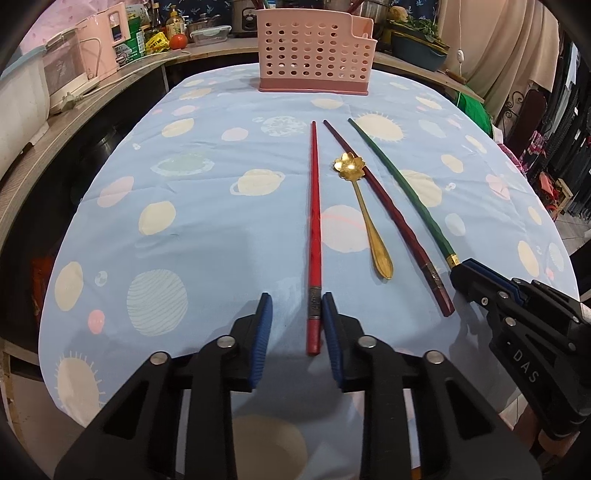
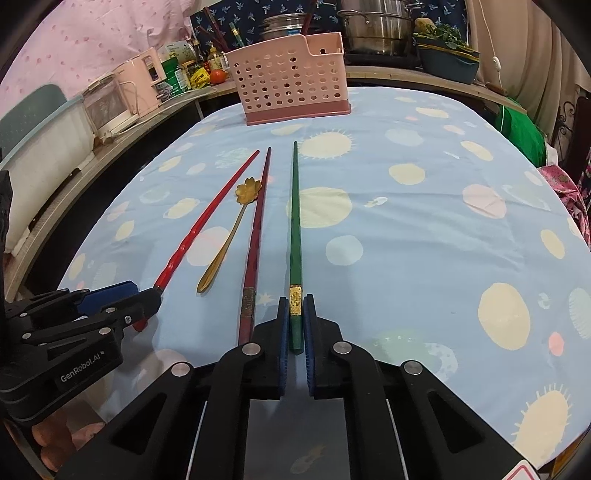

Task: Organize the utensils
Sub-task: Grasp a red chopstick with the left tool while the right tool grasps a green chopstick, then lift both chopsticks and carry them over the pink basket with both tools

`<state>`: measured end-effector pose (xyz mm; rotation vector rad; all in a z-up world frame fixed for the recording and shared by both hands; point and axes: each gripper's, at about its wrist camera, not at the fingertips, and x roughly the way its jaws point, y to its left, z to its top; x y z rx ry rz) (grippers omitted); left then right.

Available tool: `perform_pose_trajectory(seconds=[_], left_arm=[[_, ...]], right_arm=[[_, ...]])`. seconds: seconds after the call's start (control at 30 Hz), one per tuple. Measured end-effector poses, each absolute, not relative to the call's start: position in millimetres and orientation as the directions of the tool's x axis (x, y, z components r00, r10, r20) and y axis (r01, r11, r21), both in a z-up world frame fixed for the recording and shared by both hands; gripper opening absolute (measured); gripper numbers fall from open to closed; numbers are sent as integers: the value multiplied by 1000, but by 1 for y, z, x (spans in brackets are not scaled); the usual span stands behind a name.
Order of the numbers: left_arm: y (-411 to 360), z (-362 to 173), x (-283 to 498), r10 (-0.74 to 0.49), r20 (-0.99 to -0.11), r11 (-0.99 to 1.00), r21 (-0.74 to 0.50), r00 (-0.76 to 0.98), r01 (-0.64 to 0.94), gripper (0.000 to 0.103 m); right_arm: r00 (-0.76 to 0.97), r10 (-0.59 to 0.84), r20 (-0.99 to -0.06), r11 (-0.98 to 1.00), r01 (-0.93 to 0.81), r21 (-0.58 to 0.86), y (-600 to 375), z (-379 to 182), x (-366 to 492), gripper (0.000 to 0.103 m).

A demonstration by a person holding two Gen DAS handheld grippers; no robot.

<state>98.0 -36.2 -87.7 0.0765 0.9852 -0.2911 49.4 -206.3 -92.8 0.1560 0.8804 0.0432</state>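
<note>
Item 1, pink perforated utensil basket (image 1: 314, 51): standing upright at the top centre of the left wrist view, on the far end of the blue planet-print tablecloth (image 1: 207, 206); nothing from the cloth is lying in it that can be seen.

Item 2, red chopstick (image 1: 314, 229): lying flat, running from the middle of the frame down toward the bottom centre. Its near end is sitting between the blue pads of the left gripper (image 1: 297, 325). The right-hand pad is touching the stick; the left-hand pad is standing clear of it, so the claw is partly apart and not clamping.

Item 3, gold flower-bowl spoon (image 1: 364, 218): lying just right of the red chopstick, bowl pointing toward the basket, untouched.

Item 4, dark maroon chopstick (image 1: 388, 218): lying just right of the spoon, passing close beside its bowl, untouched.

Item 5, green chopstick (image 2: 295, 236): lying rightmost of the row, running up the centre of the right wrist view. The right gripper (image 2: 296, 325) is clamping together on its near end, both pads pressing beside the gold band.

Item 6, counter clutter: a pink kettle (image 1: 107, 40) is sitting at the upper left, steel pots (image 2: 376, 29) at the upper right
</note>
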Motion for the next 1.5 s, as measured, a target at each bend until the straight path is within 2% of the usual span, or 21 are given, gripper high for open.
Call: perform_pose_trajectory(seconds=[0.07, 0.2, 0.9, 1.5], left_arm=[[-36, -88, 98, -214, -831, 957, -74, 514, 279, 15], [-36, -87, 99, -219, -833, 957, -82, 508, 278, 8], [-32, -60, 99, -237, -815, 960, -111, 529, 258, 7], [-21, 34, 127, -263, -682, 962, -127, 682, 244, 7]], right_arm=[[637, 101, -764, 988, 26, 153, -206, -93, 49, 7], [638, 104, -763, 987, 28, 158, -207, -93, 49, 7], [697, 111, -708, 978, 52, 204, -223, -61, 39, 7], [829, 95, -551, 956, 79, 282, -268, 28, 53, 7]])
